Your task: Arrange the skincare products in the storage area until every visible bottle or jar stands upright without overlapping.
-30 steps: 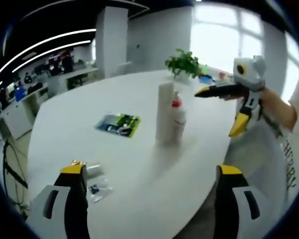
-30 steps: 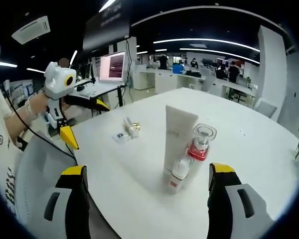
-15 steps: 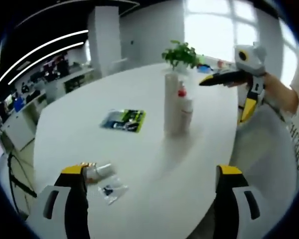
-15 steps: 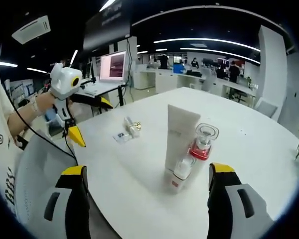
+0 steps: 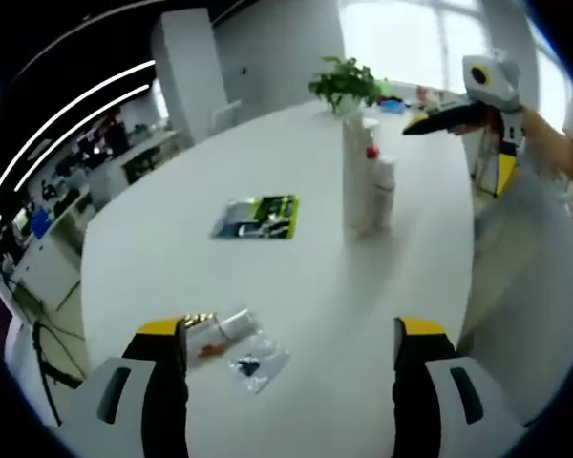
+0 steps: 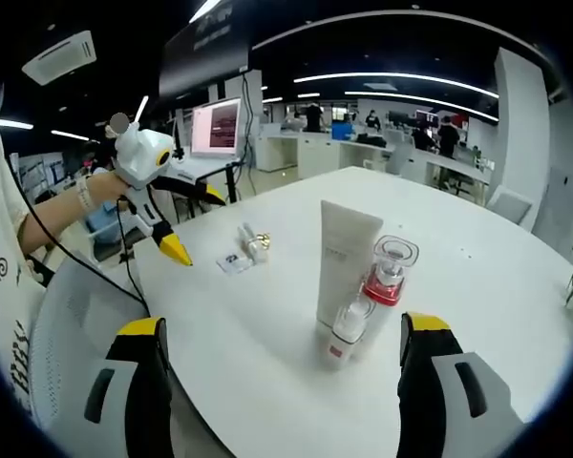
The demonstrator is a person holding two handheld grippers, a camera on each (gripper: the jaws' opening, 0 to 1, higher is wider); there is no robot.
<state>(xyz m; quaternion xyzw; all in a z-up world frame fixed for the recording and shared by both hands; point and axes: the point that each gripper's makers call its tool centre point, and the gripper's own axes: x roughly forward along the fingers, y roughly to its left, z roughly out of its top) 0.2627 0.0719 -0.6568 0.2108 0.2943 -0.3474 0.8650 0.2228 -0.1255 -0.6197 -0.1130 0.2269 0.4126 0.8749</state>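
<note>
Matt white tube (image 6: 344, 261), glossy table (image 6: 267, 324)

An open-plan office: a white oval table (image 5: 296, 286) ahead, bright windows (image 5: 401, 29) and a potted plant (image 5: 344, 84) beyond it. Ceiling light strips (image 6: 392, 78) run over far desks (image 6: 315, 153); a lit monitor (image 6: 216, 127) stands to the left.

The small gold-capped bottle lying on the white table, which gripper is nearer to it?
Left. The left gripper is open right by the small gold-capped bottle, which lies beside its jaw. The right gripper is across the white table, past the tall white tube.
</note>
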